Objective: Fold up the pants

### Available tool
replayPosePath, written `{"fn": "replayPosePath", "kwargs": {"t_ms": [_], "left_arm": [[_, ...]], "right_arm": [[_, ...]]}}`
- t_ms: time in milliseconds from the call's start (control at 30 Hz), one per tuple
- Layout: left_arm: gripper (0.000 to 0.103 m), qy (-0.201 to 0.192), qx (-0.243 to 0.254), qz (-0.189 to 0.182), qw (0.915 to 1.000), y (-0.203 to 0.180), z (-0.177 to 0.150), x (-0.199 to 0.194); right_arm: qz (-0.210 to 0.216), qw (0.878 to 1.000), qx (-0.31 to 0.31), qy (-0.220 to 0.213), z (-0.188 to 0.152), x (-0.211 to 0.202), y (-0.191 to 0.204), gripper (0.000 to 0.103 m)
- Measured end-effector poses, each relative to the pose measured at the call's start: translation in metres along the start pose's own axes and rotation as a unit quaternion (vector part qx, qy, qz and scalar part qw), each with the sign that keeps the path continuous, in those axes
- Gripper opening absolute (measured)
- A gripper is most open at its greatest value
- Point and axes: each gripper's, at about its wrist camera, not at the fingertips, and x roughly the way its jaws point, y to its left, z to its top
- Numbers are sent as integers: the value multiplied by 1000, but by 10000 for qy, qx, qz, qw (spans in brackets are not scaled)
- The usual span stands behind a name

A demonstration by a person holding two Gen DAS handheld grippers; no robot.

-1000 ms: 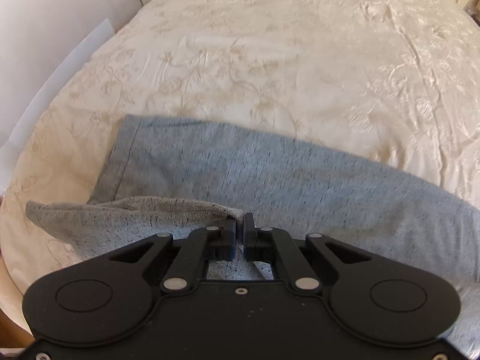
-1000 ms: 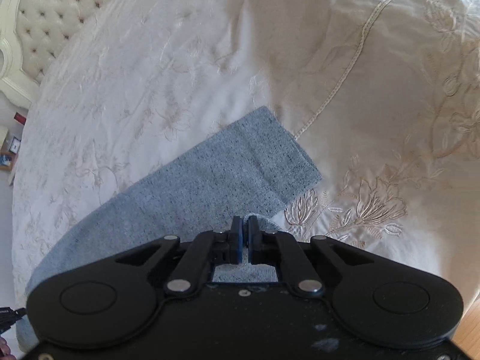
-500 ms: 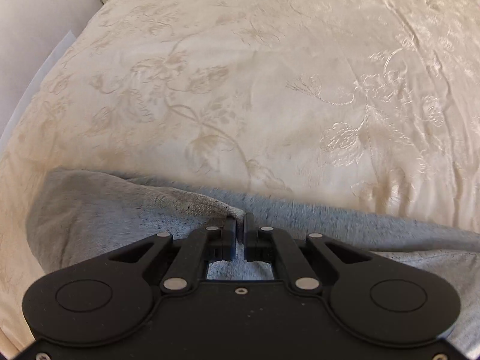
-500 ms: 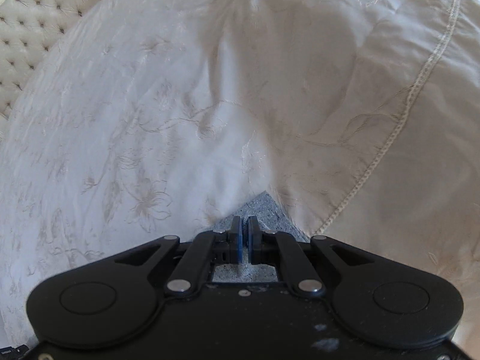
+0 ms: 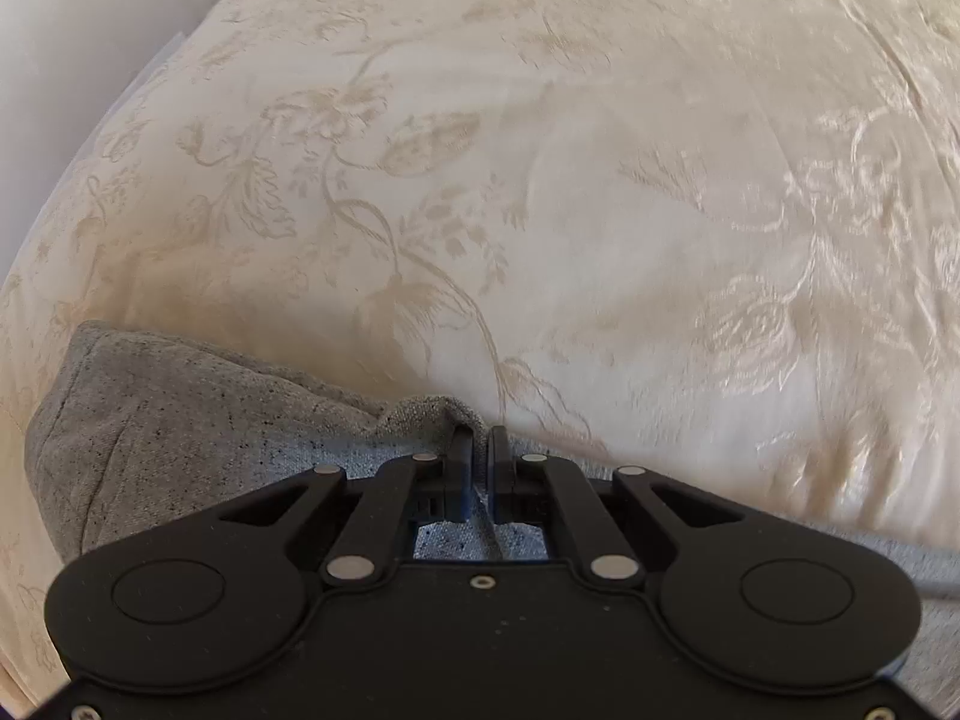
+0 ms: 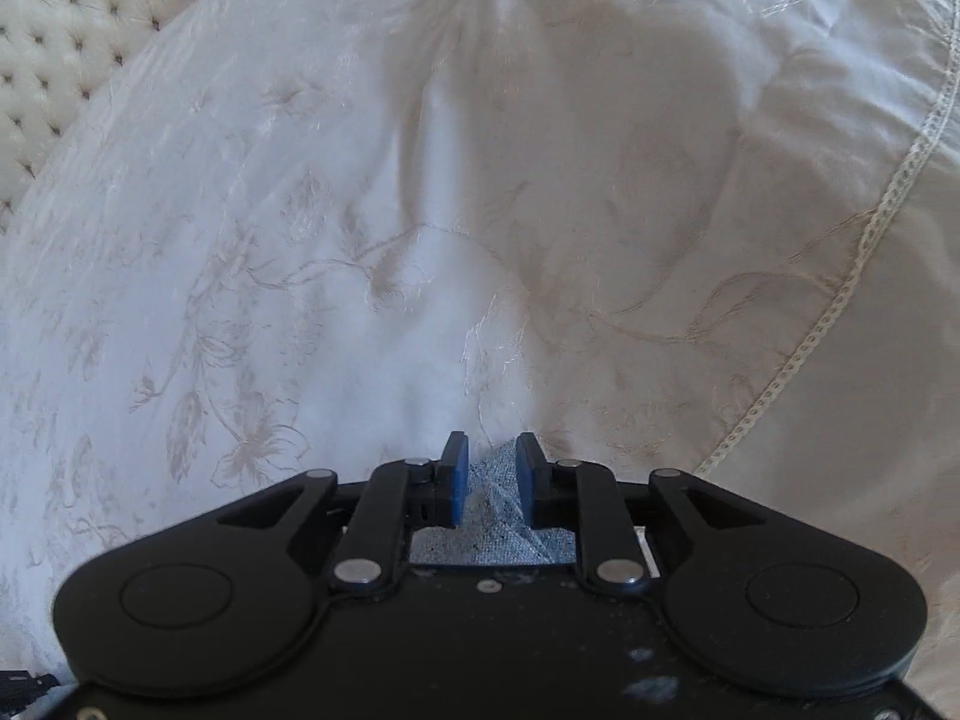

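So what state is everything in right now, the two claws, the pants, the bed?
Left claw: shut, pinching a fold of the pants.
Right claw: opening, pads off the cloth between them.
Grey pants: folded over, lying on the bed.
Cream bedspread: spread out, slightly wrinkled.

Pants (image 5: 180,420) on bedspread (image 5: 600,210)

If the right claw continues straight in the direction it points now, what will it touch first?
Most likely the grey knit pants, whose corner lies between the opening jaws of the right claw. Just past that corner is the cream embroidered bedspread; depth is hard to judge.
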Motion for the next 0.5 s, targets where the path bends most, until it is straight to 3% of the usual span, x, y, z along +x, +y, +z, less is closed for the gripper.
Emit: {"fn": "replayPosePath", "kwargs": {"t_ms": [167, 300, 500], "left_arm": [[6, -88, -386, -28, 9992, 6, 9, -12], [6, -83, -26, 189, 9998, -6, 4, -9], [6, -174, 297, 409, 9986, -16, -4, -10]], "right_arm": [[130, 9978, -585, 285, -14, -31, -16, 24], [116, 9948, -941, 381, -25, -28, -20, 25], [565, 9951, -617, 530, -7, 9, -10, 26]]}}
